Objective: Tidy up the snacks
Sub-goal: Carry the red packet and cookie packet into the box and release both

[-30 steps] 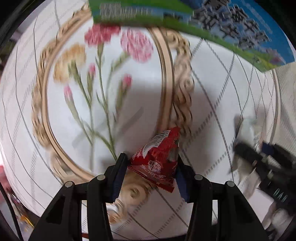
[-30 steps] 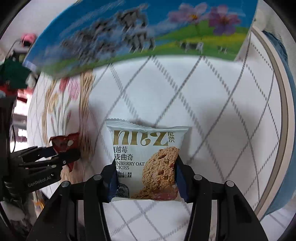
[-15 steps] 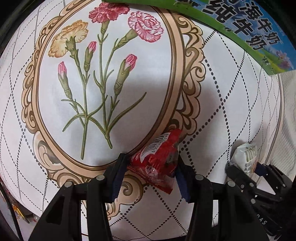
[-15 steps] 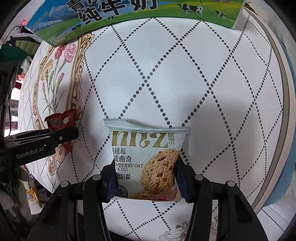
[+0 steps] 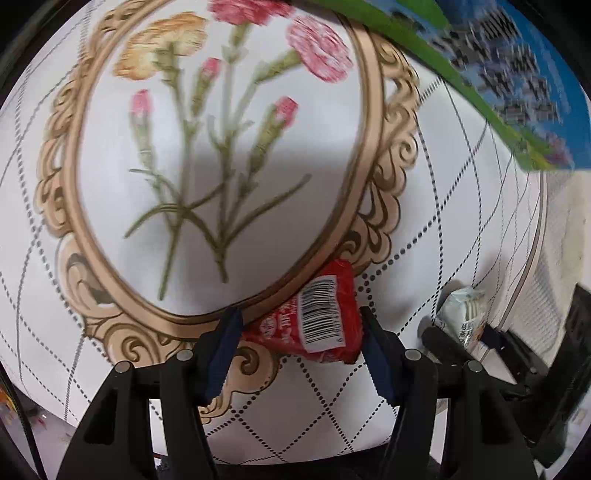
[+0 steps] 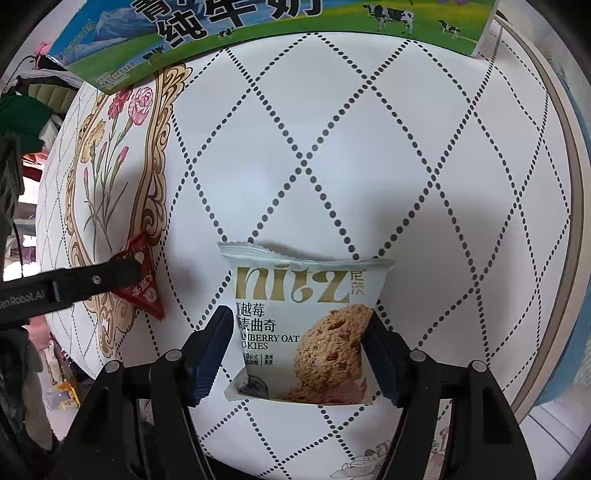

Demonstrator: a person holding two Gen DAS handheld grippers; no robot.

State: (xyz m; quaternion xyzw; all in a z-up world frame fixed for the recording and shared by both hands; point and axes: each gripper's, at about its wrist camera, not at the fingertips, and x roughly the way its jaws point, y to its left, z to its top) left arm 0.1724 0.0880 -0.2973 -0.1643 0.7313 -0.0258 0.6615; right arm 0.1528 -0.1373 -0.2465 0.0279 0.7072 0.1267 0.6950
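Home: floral tablecloth, milk carton box.

Left view motion-blurred; soft shadows, fisheye.

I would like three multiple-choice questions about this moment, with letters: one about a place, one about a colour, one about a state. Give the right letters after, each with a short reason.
1. Where is the milk carton on the round table?
A. at the far edge, beyond both grippers
B. between the two grippers
C. under the cookie packet

2. What colour is the snack packet in the left gripper?
A. blue
B. red
C. yellow

3. In what state is the right gripper?
A. wide open with nothing in it
B. not in view
C. shut on the cranberry oat cookie packet

Answers:
1. A, as the carton lies along the top of both views, past the fingers.
2. B, a red wrapper with a white barcode label.
3. C, since both pads press the packet's sides.
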